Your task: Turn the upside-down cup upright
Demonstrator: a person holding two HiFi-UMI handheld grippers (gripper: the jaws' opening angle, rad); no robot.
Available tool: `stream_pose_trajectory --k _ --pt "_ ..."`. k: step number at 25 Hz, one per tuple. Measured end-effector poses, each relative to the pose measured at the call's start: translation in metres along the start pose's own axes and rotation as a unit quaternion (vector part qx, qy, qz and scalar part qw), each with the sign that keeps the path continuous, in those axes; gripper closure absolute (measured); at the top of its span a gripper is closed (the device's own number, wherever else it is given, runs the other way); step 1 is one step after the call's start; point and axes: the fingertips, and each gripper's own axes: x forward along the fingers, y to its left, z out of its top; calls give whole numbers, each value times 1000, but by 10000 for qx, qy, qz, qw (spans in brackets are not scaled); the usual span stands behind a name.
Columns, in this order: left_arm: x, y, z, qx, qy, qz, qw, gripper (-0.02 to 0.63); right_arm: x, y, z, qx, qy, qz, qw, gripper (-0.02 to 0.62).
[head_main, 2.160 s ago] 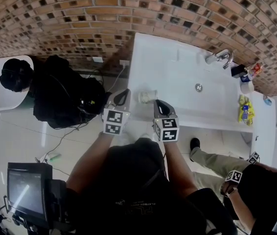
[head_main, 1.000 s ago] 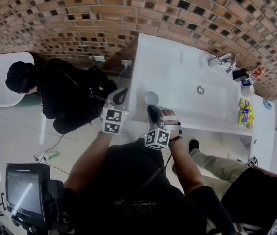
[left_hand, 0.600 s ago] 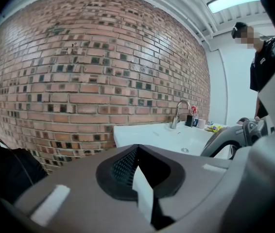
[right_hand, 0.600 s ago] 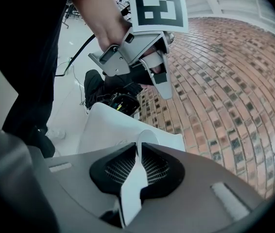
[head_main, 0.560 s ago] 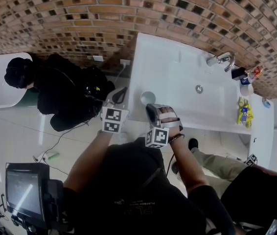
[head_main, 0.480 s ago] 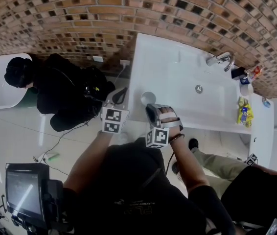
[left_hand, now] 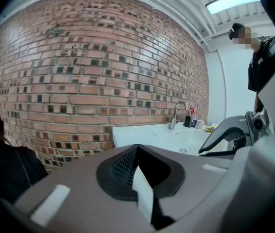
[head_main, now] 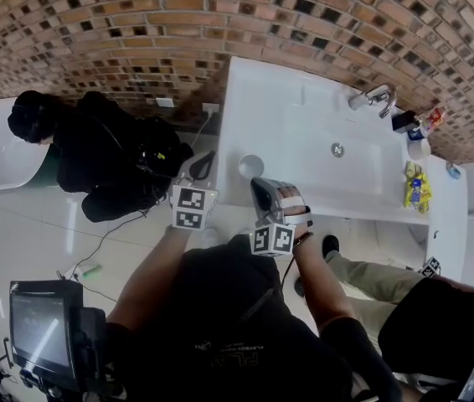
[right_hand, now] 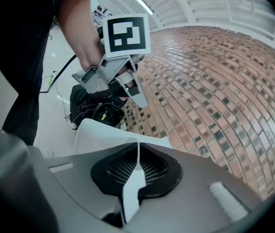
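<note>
A pale cup (head_main: 250, 166) stands mouth-up on the front left corner of the white counter (head_main: 279, 107) in the head view. My right gripper (head_main: 260, 189) hangs just on my side of the cup, not touching it; its jaws are shut and empty (right_hand: 138, 147). My left gripper (head_main: 206, 164) is off the counter's left edge, level with the cup and a little apart from it. Its jaws are also shut on nothing (left_hand: 136, 149). The right gripper view shows the left gripper (right_hand: 113, 76) held in a hand above the counter corner.
A sink basin with a drain (head_main: 336, 149) and a faucet (head_main: 375, 97) fills the counter's right part. Bottles and a yellow pack (head_main: 413, 187) lie at its far right end. A person in black (head_main: 95, 157) crouches left of the counter, by the brick wall (head_main: 136, 32).
The cup, held tipped at the right gripper's tip 2.2 s ago, now stands mouth-up on the counter. The right gripper let go and drew back toward me. The left gripper barely moved.
</note>
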Motion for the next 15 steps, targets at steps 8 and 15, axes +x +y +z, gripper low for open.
stream_pose_trajectory --k 8,15 --pt "-1 -10 14 92 -160 -26 9998 611 -17 -36 -19 2199 -93 -567 9738 581" --pt "-8 -21 19 119 -157 12 9998 611 -30 -53 -52 4127 -235 -931 9058 583"
